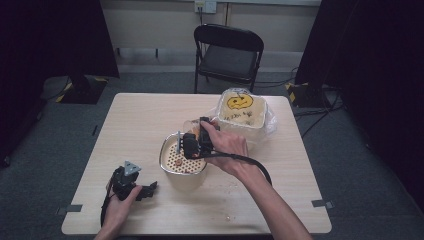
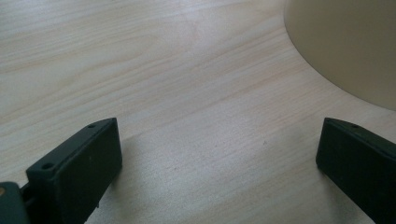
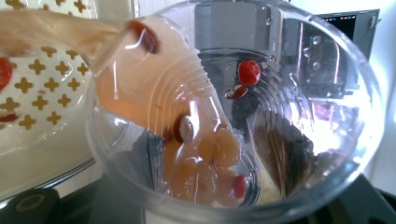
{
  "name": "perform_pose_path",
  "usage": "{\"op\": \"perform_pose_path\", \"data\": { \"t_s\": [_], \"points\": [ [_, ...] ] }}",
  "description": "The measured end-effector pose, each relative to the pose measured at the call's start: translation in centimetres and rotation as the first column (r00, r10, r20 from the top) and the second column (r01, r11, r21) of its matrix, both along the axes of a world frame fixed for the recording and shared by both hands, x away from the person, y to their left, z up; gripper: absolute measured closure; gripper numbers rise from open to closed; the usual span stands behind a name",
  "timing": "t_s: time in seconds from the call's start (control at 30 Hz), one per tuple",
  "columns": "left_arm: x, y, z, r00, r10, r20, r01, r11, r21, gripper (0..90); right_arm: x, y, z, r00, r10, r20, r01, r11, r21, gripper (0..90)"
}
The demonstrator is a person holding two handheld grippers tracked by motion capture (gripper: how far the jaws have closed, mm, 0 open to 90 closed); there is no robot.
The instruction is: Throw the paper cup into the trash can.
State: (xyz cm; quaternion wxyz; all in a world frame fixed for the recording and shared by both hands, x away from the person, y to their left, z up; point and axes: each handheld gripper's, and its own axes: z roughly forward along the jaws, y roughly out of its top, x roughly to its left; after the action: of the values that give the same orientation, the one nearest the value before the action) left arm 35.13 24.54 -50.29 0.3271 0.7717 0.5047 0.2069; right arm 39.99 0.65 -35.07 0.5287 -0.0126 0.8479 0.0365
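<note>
High view: right gripper point(image 1: 192, 145) tips a clear cup point(image 1: 191, 125) over the perforated strainer point(image 1: 183, 159) mid-table point(image 1: 150, 115). Left gripper point(image 1: 142, 190) rests nr front-left corner.

Left gripper view: jaws wide apart, nothing btwn, beige bowl point(image 2: 345, 42) ahead.

Right gripper view: jaws clamp cup, liquid w/ red berries point(image 3: 249, 71) pouring out.

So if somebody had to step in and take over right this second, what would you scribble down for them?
Right gripper: shut on the clear plastic cup, tipped over the perforated strainer; pinkish liquid with berries and nuts is pouring out.
Left gripper: open, holding nothing, low over the table beside the strainer's bowl.
Pumpkin-face container sits behind, untouched.
Done: pour started.
Left: probably finish emptying the cup, then set it down.
</note>
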Motion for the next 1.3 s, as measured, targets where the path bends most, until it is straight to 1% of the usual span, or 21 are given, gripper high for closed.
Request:
{"op": "perform_pose_path", "data": {
  "t_s": [0.03, 0.13, 0.2, 0.3, 0.43, 0.47, 0.53, 0.63, 0.7, 0.73, 0.8, 0.83, 0.87, 1.07, 1.1, 1.13, 1.17, 1.2, 1.23, 1.27, 1.3],
  "points": [
    [0.0, 0.0, 0.0, 1.0000, 0.000, 0.000, 0.000, 1.0000, 0.000, 0.0, 0.0, 0.1, -0.2, 1.0000, 0.000, 0.010, 0.000, 0.9999, -0.012, 48.6],
    [0.0, 0.0, 0.0, 1.0000, 0.000, 0.000, 0.000, 1.0000, 0.000, 0.0, -0.1, 0.3, -0.4, 0.9986, 0.010, 0.052, -0.006, 0.9975, -0.071, 48.7],
    [0.0, 0.0, 0.0, 1.0000, 0.000, 0.000, 0.000, 1.0000, 0.000, 0.0, -0.1, 0.5, -0.5, 0.9975, 0.012, 0.070, -0.006, 0.9956, -0.094, 48.7],
    [0.0, 0.0, 0.0, 1.0000, 0.000, 0.000, 0.000, 1.0000, 0.000, 0.0, -0.1, 0.7, -0.6, 0.9941, 0.024, 0.106, -0.009, 0.9901, -0.140, 48.8],
    [0.0, 0.0, 0.0, 1.0000, 0.000, 0.000, 0.000, 1.0000, 0.000, 0.0, -0.2, 0.9, -0.6, 0.9885, 0.043, 0.145, -0.015, 0.9825, -0.186, 48.9],
    [0.0, 0.0, 0.0, 1.0000, 0.000, 0.000, 0.000, 1.0000, 0.000, 0.0, -0.2, 0.9, -0.7, 0.9879, 0.045, 0.148, -0.017, 0.9818, -0.189, 48.9],
    [0.0, 0.0, 0.0, 1.0000, 0.000, 0.000, 0.000, 1.0000, 0.000, 0.0, -0.3, 0.9, -0.8, 0.9848, 0.055, 0.164, -0.019, 0.9759, -0.218, 48.9],
    [0.0, 0.0, 0.0, 1.0000, 0.000, 0.000, 0.000, 1.0000, 0.000, 0.0, -0.4, 1.0, -1.0, 0.9813, 0.063, 0.182, -0.018, 0.9713, -0.237, 49.0],
    [0.0, 0.0, 0.0, 1.0000, 0.000, 0.000, 0.000, 1.0000, 0.000, 0.0, -0.4, 1.0, -1.1, 0.9768, 0.075, 0.201, -0.021, 0.9663, -0.257, 49.0],
    [0.0, 0.0, 0.0, 1.0000, 0.000, 0.000, 0.000, 1.0000, 0.000, 0.0, -0.6, 1.0, -1.2, 0.9737, 0.075, 0.215, -0.018, 0.9659, -0.258, 49.0],
    [0.0, 0.0, 0.0, 1.0000, 0.000, 0.000, 0.000, 1.0000, 0.000, 0.0, -0.7, 1.1, -1.3, 0.9660, 0.097, 0.240, -0.024, 0.9559, -0.293, 49.0],
    [0.0, 0.0, 0.0, 1.0000, 0.000, 0.000, 0.000, 1.0000, 0.000, 0.0, -0.8, 1.2, -1.4, 0.9605, 0.107, 0.257, -0.025, 0.9525, -0.304, 49.1],
    [0.0, 0.0, 0.0, 1.0000, 0.000, 0.000, 0.000, 1.0000, 0.000, 0.0, -0.8, 1.2, -1.5, 0.9535, 0.122, 0.275, -0.028, 0.9463, -0.322, 49.1],
    [0.0, 0.0, 0.0, 1.0000, 0.000, 0.000, 0.000, 1.0000, 0.000, 0.0, -1.2, 1.4, -2.3, 0.9263, 0.163, 0.340, -0.007, 0.9085, -0.418, 49.2],
    [0.0, 0.0, 0.0, 1.0000, 0.000, 0.000, 0.000, 1.0000, 0.000, 0.0, -1.2, 1.4, -2.4, 0.9212, 0.176, 0.347, -0.003, 0.8950, -0.446, 49.2],
    [0.0, 0.0, 0.0, 1.0000, 0.000, 0.000, 0.000, 1.0000, 0.000, 0.0, -1.1, 1.4, -2.6, 0.9099, 0.209, 0.358, -0.013, 0.8780, -0.479, 49.2],
    [0.0, 0.0, 0.0, 1.0000, 0.000, 0.000, 0.000, 1.0000, 0.000, 0.0, -1.1, 1.4, -2.7, 0.9021, 0.218, 0.373, -0.002, 0.8660, -0.500, 49.3],
    [0.0, 0.0, 0.0, 1.0000, 0.000, 0.000, 0.000, 1.0000, 0.000, 0.0, -1.2, 1.4, -3.0, 0.8926, 0.226, 0.390, 0.008, 0.8574, -0.515, 49.3],
    [0.0, 0.0, 0.0, 1.0000, 0.000, 0.000, 0.000, 1.0000, 0.000, 0.0, -1.2, 1.4, -3.1, 0.8900, 0.236, 0.390, 0.006, 0.8490, -0.528, 49.3],
    [0.0, 0.0, 0.0, 1.0000, 0.000, 0.000, 0.000, 1.0000, 0.000, 0.0, -1.2, 1.3, -3.3, 0.8865, 0.230, 0.402, 0.019, 0.8488, -0.528, 49.4],
    [0.0, 0.0, 0.0, 1.0000, 0.000, 0.000, 0.000, 1.0000, 0.000, 0.0, -1.2, 1.2, -3.4, 0.8821, 0.237, 0.407, 0.017, 0.8485, -0.529, 49.4]
  ]
}}
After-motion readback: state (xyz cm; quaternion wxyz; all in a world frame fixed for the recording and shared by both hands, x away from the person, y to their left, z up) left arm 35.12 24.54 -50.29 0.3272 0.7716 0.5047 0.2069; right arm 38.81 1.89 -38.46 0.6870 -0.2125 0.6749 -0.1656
